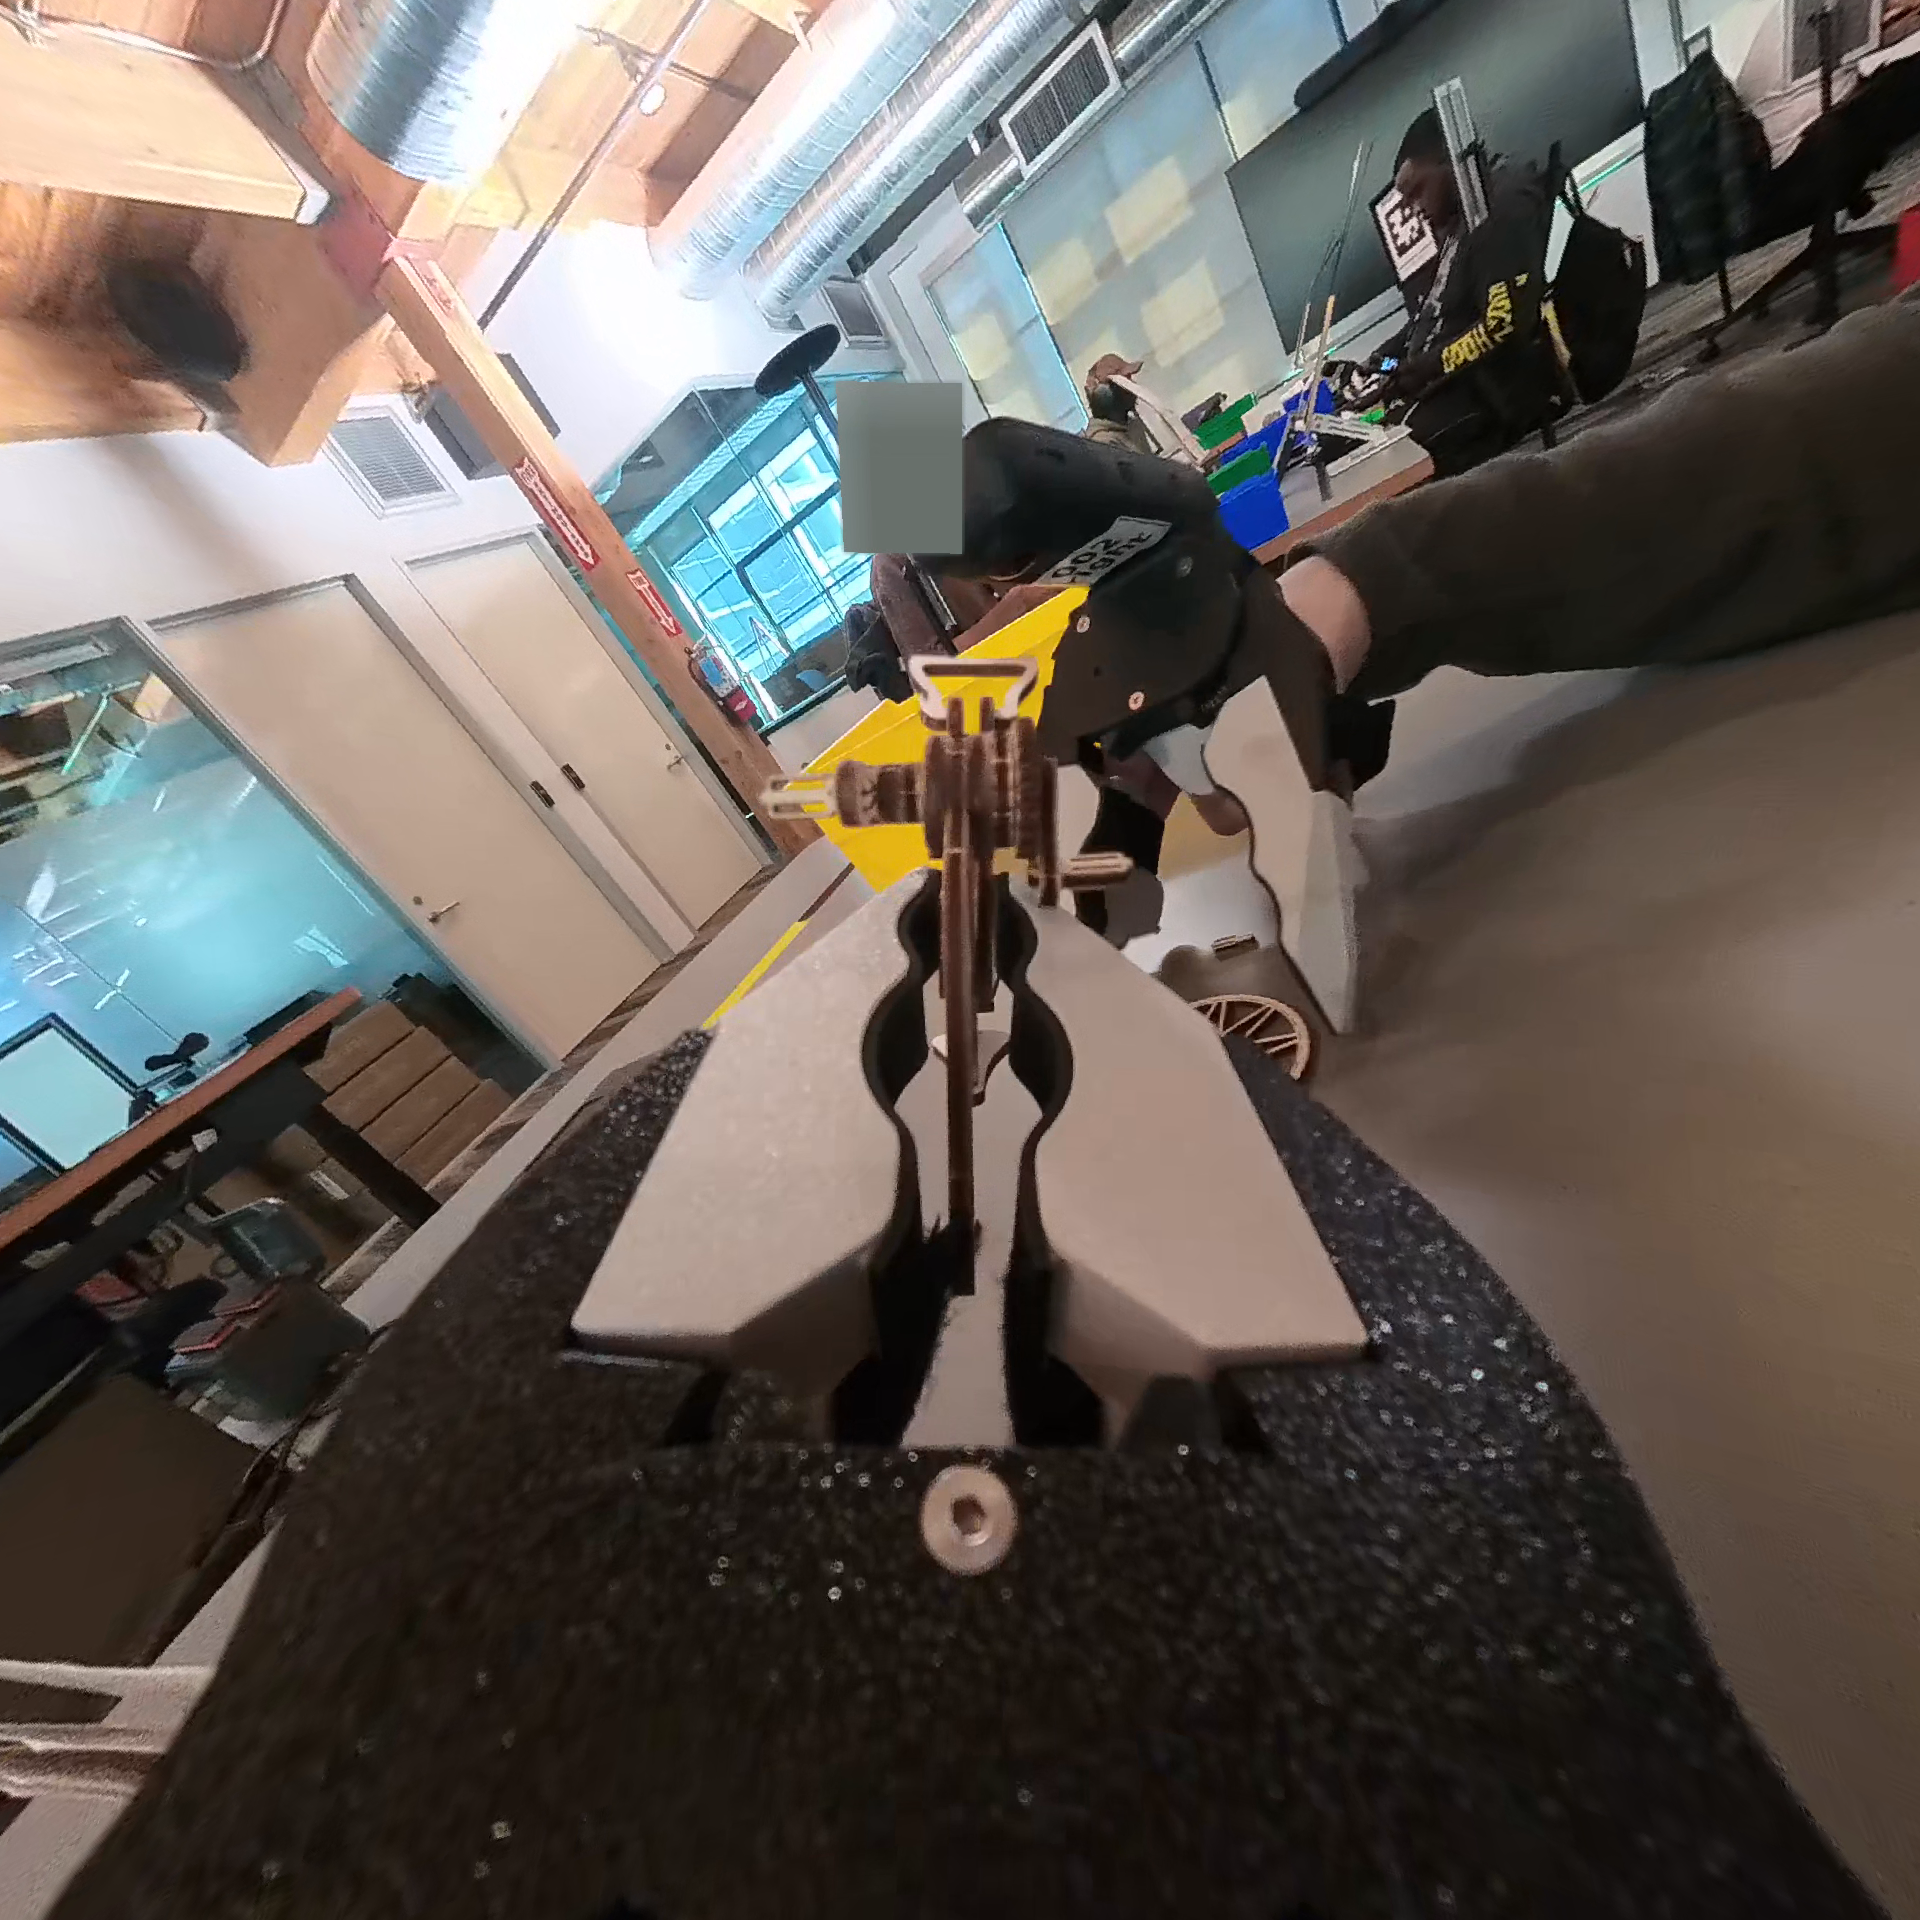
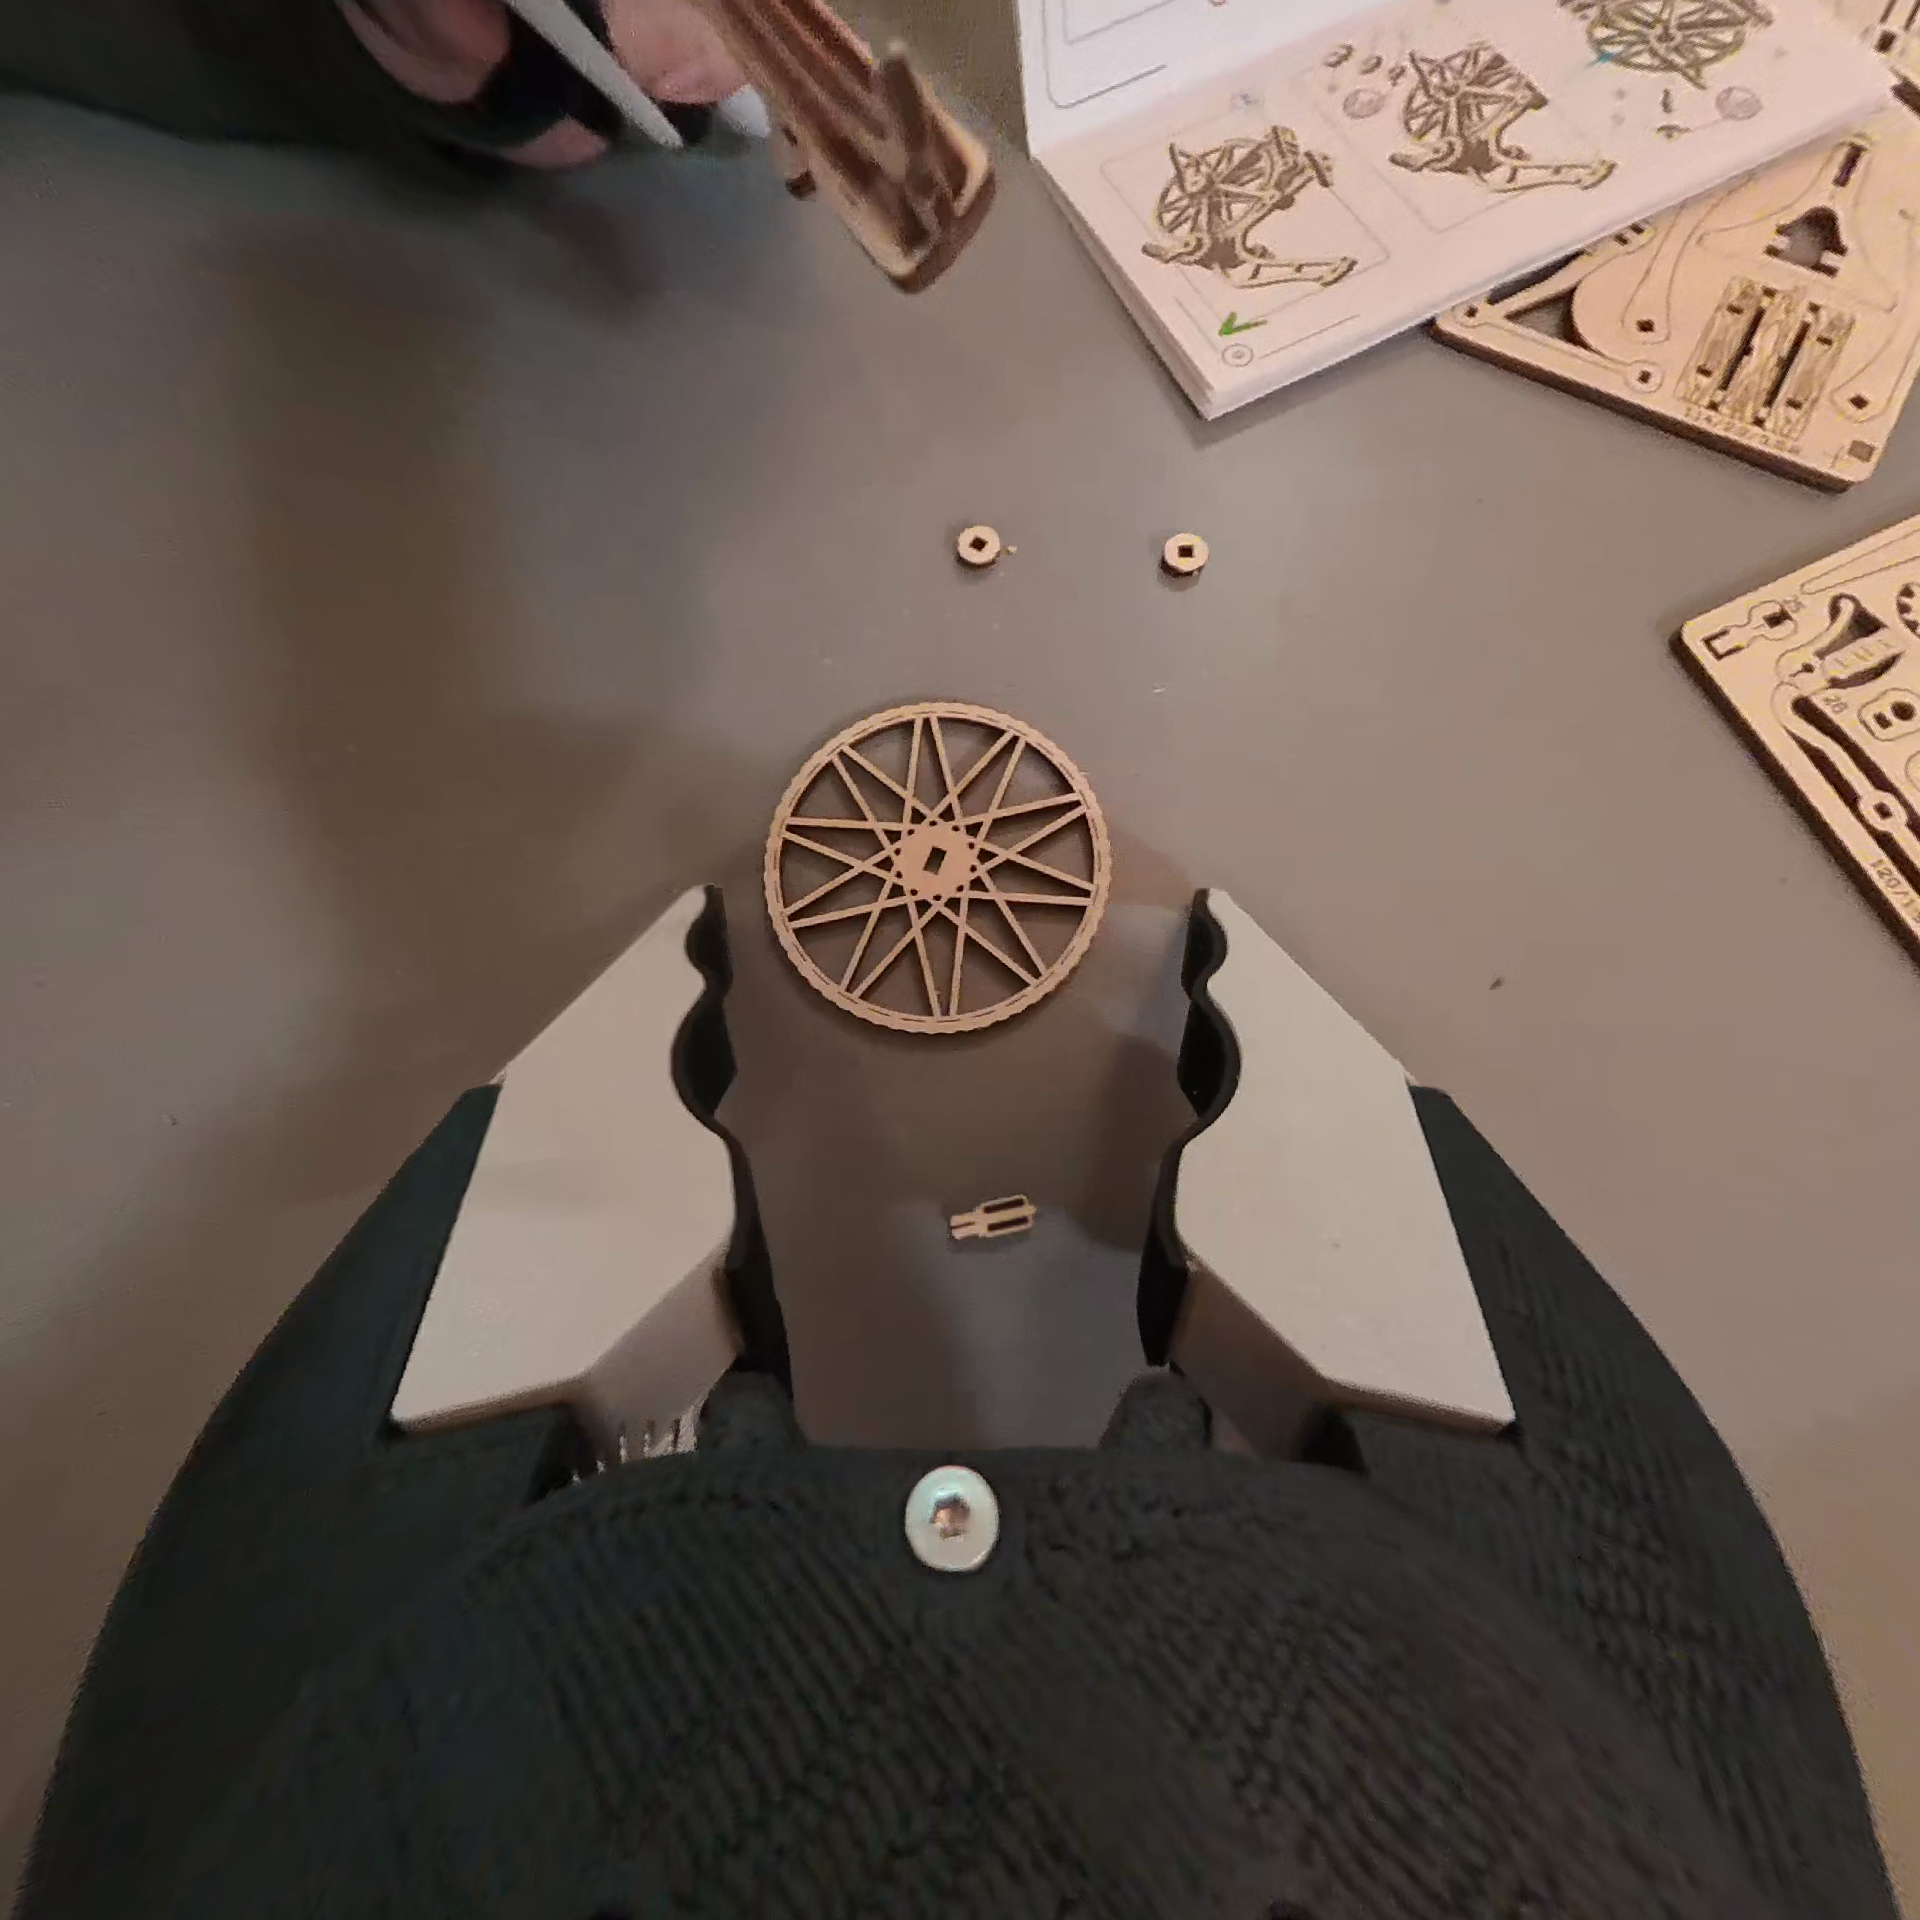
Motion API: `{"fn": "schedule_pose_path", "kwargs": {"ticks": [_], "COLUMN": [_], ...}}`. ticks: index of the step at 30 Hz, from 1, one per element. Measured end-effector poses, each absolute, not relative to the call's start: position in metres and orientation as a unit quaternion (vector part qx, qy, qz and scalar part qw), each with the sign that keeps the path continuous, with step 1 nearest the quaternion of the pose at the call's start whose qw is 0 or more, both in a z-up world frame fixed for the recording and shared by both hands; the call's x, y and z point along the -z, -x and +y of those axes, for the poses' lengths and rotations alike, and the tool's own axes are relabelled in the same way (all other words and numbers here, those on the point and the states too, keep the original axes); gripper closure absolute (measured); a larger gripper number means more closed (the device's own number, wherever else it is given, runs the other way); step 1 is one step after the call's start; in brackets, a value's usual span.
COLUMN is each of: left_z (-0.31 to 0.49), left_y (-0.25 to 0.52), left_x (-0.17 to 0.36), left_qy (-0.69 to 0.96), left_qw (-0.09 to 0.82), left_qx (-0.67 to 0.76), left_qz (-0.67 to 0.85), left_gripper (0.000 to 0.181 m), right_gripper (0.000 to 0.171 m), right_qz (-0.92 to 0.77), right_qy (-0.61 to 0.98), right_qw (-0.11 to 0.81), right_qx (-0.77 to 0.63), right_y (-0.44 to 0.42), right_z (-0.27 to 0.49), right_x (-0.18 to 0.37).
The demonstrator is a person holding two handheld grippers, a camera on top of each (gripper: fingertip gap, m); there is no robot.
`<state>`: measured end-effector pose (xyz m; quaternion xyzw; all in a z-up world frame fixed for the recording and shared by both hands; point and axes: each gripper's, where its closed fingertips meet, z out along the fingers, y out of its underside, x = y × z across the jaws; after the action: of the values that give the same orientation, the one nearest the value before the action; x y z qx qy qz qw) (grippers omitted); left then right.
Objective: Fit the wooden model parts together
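Observation:
My left gripper [image 1: 971,914] is shut on a wooden gear assembly [image 1: 961,810]. It grips the thin upright plate edge-on, with the gears and a cross axle above the fingertips. The same assembly [image 2: 883,177] shows blurred at the top of the right wrist view, above the table. My right gripper [image 2: 956,904] is open and points down at the grey table [image 2: 416,675]. A flat spoked wooden wheel [image 2: 938,868] lies between its fingertips. A small wooden pin [image 2: 992,1216] lies farther back between the fingers. One of the right gripper's fingers [image 1: 1309,862] stands beside the wheel [image 1: 1257,1023].
Two small wooden washers [image 2: 980,544] [image 2: 1184,551] lie beyond the wheel. An open instruction booklet [image 2: 1403,208] and two laser-cut wooden part sheets [image 2: 1714,343] [image 2: 1829,707] lie at the right. A yellow bin [image 1: 883,748] stands at the table's far edge. People sit at distant tables. About 12 cm separates my left fingertips from my right.

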<state>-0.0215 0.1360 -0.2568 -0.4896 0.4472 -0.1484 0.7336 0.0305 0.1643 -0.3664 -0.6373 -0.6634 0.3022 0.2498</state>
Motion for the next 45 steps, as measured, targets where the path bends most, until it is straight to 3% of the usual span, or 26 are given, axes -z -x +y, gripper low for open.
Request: {"fn": "schedule_pose_path", "kwargs": {"ticks": [2, 8, 27, 30, 36, 40, 45], "left_z": [0.137, 0.141, 0.143, 0.151, 0.156, 0.156, 0.146], "left_y": [0.022, 0.023, 0.018, 0.022, 0.024, 0.023, 0.010], "left_x": [0.257, 0.259, 0.265, 0.265, 0.269, 0.272, 0.275], "left_qy": [0.493, 0.501, 0.508, 0.534, 0.574, 0.577, 0.578], "left_qw": [0.732, 0.730, 0.721, 0.720, 0.690, 0.683, 0.662], "left_qx": [0.151, 0.147, 0.124, 0.134, 0.200, 0.199, 0.232], "left_qz": [0.445, 0.441, 0.454, 0.424, 0.394, 0.402, 0.417], "left_gripper": [0.175, 0.174, 0.174, 0.175, 0.175, 0.175, 0.175], "right_gripper": [0.093, 0.141, 0.171, 0.171, 0.171, 0.171, 0.171], "right_qz": [-0.652, -0.573, -0.617, -0.621, -0.554, -0.488, -0.486], "right_qy": [0.647, 0.715, 0.731, 0.698, 0.582, 0.433, 0.235], "right_qw": [0.254, 0.253, 0.269, 0.348, 0.593, 0.750, 0.818], "right_qx": [-0.302, -0.311, -0.115, -0.076, 0.051, 0.112, 0.198], "right_y": [-0.033, -0.041, -0.036, -0.035, -0.058, -0.065, -0.048], "right_z": [0.169, 0.192, 0.191, 0.208, 0.243, 0.221, 0.165], "right_x": [0.364, 0.357, 0.368, 0.346, 0.251, 0.184, 0.163]}}
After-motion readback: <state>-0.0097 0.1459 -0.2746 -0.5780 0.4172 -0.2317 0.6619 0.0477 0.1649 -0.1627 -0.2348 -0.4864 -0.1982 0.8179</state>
